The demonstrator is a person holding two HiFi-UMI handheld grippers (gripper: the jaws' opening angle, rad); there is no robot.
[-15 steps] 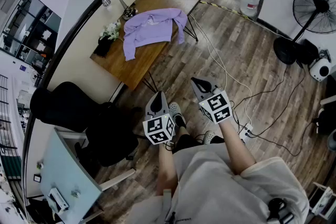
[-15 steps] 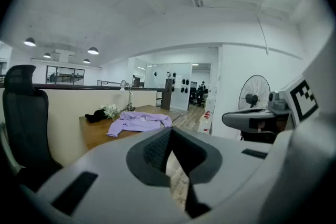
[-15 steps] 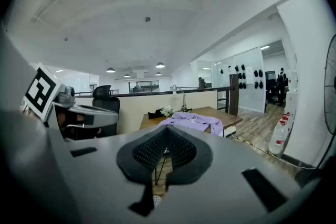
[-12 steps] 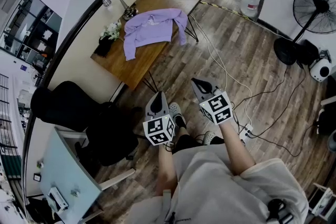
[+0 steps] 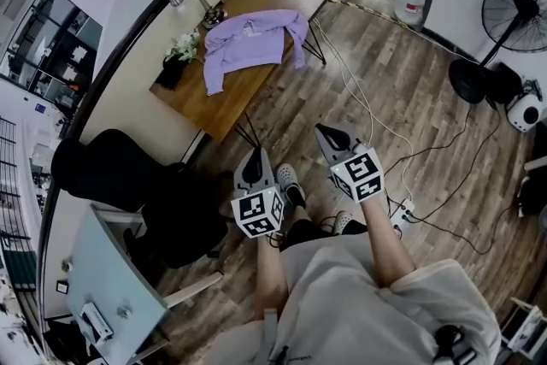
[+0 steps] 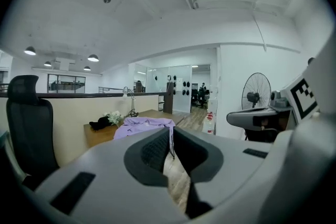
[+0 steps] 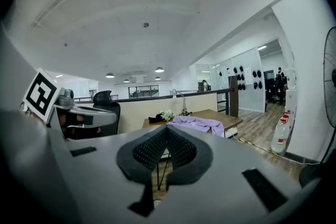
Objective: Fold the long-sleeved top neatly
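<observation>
Long-sleeved top: lilac, lying loosely spread and unfolded on the wooden table at the far left of the room. One sleeve trails toward the table's near-left edge, the other hangs over the right edge. No fold made yet.

On the table's far-left side, beside the top: a small bunch of flowers and a desk lamp. A black office chair stands nearer, to the left. A fan and floor cables are off to the right.

Left gripper: held in front of the person over the floor, well apart from the table. Jaws closed together, nothing in them.

Right gripper: just beside it, same posture, jaws closed and empty. Both point toward the table.

Change over the last half second: almost none. The top lies as it did and the grippers keep their places; the table has only slid slightly in the head view.

Judgement: the approach is barely begun. Both grippers must reach the table and open before any fold.
</observation>
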